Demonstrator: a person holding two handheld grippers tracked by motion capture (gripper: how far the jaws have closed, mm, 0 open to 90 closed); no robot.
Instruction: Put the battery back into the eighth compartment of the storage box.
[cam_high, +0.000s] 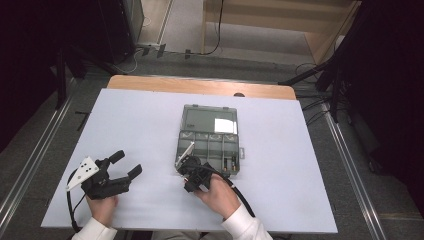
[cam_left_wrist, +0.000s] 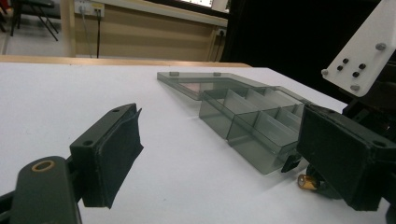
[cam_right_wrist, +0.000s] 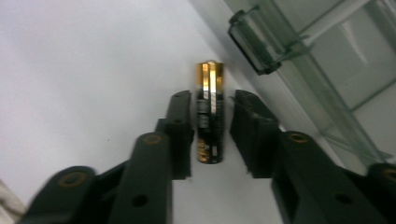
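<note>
A black and gold battery (cam_right_wrist: 210, 112) lies on the white table beside the front left corner of a clear grey compartment box (cam_high: 209, 145). My right gripper (cam_right_wrist: 212, 98) is open just a little, one jaw on each side of the battery, with a thin gap on the right side. In the left gripper view the battery (cam_left_wrist: 308, 182) peeks out under that gripper. My left gripper (cam_high: 126, 164) rests at the front left of the table, open wide and holding nothing. The box's lid (cam_high: 209, 120) lies flat open behind its compartments.
The box has small items in its right-hand compartments (cam_high: 231, 161). Its latch tab (cam_right_wrist: 254, 44) sticks out close to the battery's gold end. The white table top (cam_high: 125, 125) stretches wide to the left and behind, with a wooden edge (cam_high: 200, 86) at the back.
</note>
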